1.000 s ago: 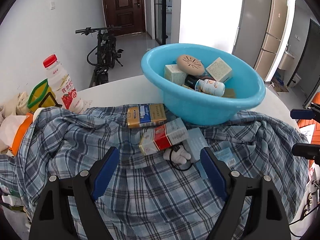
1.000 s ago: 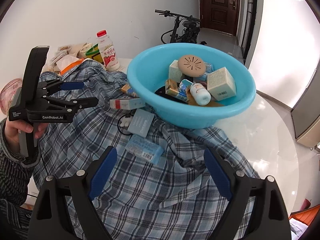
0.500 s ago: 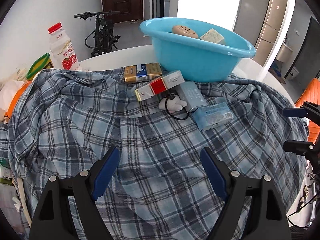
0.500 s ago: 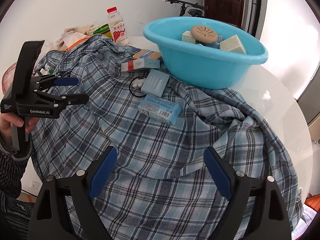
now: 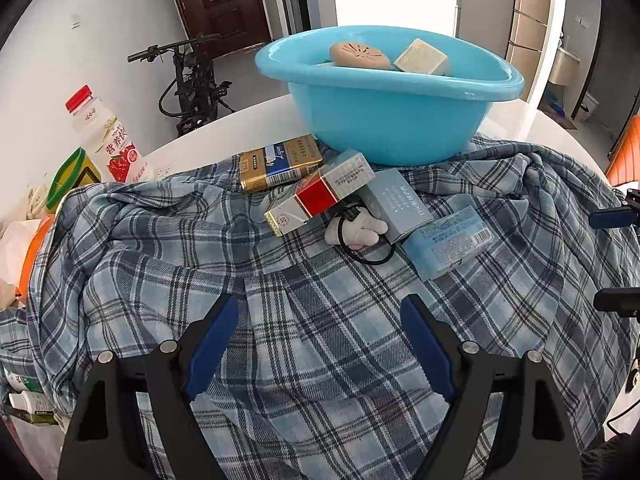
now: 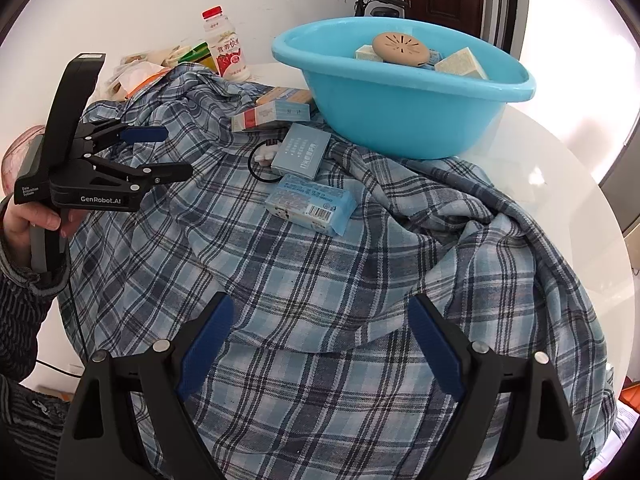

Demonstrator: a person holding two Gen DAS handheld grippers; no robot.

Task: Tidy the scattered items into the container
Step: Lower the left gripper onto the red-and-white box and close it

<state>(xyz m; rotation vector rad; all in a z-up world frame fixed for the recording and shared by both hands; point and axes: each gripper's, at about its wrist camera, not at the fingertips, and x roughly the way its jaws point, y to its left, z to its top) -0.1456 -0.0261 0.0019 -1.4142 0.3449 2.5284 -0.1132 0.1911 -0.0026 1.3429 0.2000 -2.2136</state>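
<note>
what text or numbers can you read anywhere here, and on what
"GenRobot.AI": side of the left tool.
"20": corner of the red and white carton.
Milk bottle: red Chinese characters, too blurred to read.
Gold pack, grey-blue box, blue tissue pack: print and barcode too small to read.

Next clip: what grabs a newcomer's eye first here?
The bright blue basin at the table's far side, already holding a tan round case and boxes. In front of it, a plaid shirt sprawls over the table, with several small boxes and a tissue pack lying loose on it.
</note>
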